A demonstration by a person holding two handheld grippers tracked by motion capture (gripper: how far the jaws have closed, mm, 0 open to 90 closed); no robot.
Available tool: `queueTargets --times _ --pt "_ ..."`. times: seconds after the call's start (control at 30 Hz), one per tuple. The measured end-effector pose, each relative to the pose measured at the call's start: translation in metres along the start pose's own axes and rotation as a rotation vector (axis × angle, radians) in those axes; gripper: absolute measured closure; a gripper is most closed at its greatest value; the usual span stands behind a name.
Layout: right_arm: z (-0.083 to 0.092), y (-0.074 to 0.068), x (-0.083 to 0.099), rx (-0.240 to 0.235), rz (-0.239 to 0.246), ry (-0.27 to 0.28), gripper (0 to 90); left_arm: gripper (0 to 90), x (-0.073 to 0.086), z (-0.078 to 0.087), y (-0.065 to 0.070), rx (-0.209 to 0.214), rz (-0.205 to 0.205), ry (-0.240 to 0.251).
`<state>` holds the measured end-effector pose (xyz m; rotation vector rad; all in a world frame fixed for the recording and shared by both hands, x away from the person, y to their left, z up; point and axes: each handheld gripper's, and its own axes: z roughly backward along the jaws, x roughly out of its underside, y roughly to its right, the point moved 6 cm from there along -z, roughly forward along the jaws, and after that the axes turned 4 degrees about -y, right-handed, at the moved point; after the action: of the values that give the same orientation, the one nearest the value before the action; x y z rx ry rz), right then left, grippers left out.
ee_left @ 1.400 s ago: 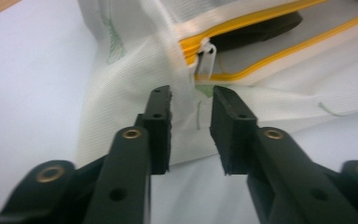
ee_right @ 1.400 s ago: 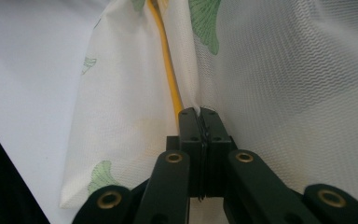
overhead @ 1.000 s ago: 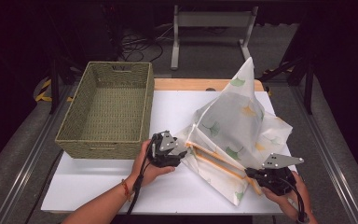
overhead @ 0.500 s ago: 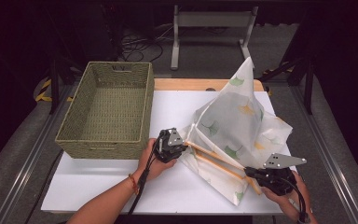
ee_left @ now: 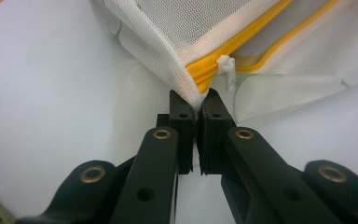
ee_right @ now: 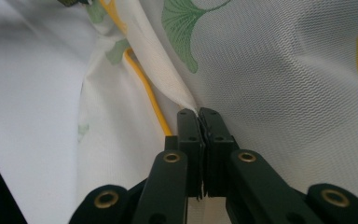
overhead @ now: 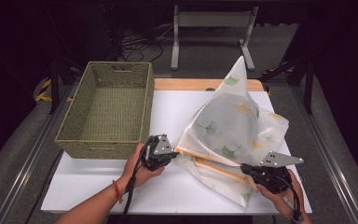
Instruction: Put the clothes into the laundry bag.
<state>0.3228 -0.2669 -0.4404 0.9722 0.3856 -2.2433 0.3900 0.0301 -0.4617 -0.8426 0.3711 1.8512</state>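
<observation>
White mesh laundry bag (overhead: 233, 126) lies on the desk (overhead: 98, 182) right of the wicker basket (overhead: 107, 112), its yellow zipper (overhead: 214, 163) running between my left fingers (ee_left: 196, 105), just clenched onto its corner, and my right fingers (ee_right: 199, 114), clamped on its edge.

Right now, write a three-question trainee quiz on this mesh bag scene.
1. True or false: the left gripper is shut on the mesh bag.
2. What colour is the bag's zipper?
3. The wicker basket lies: A) to the left of the bag B) under the bag C) on the floor.

Key: 1 true, pinching the corner beside the zipper pull; 2 yellow; 3 A. The right gripper also pinches the bag's fabric.
</observation>
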Motion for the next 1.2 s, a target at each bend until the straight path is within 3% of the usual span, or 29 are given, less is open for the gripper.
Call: queueTargets --times 0.27,0.5,0.6,0.7,0.93,1.13,1.2 --pt "-0.008 -0.010 -0.003 -0.047 0.024 0.001 86.0 86.2 0.015 0.019 0.003 0.030 0.035 0.019" --pt "-0.016 -0.019 -0.009 -0.049 0.042 0.010 85.5 86.2 0.030 0.033 0.004 0.056 0.059 0.031" --pt "-0.022 -0.024 -0.013 -0.058 0.050 0.007 83.2 86.2 0.038 0.038 0.003 0.066 0.089 0.038" --pt "-0.026 -0.030 -0.014 -0.070 0.064 -0.002 83.1 86.1 0.046 0.038 0.001 0.059 0.096 0.026" --pt "-0.033 -0.038 -0.016 -0.083 0.088 -0.007 79.9 86.0 0.053 0.035 0.001 0.089 0.116 0.037" --pt "-0.034 -0.042 -0.021 -0.089 0.097 0.009 75.5 86.0 0.054 0.032 0.002 0.103 0.105 0.036" --pt "-0.036 -0.045 -0.024 -0.087 0.108 0.017 73.2 86.0 0.055 0.032 0.000 0.088 0.089 0.027"
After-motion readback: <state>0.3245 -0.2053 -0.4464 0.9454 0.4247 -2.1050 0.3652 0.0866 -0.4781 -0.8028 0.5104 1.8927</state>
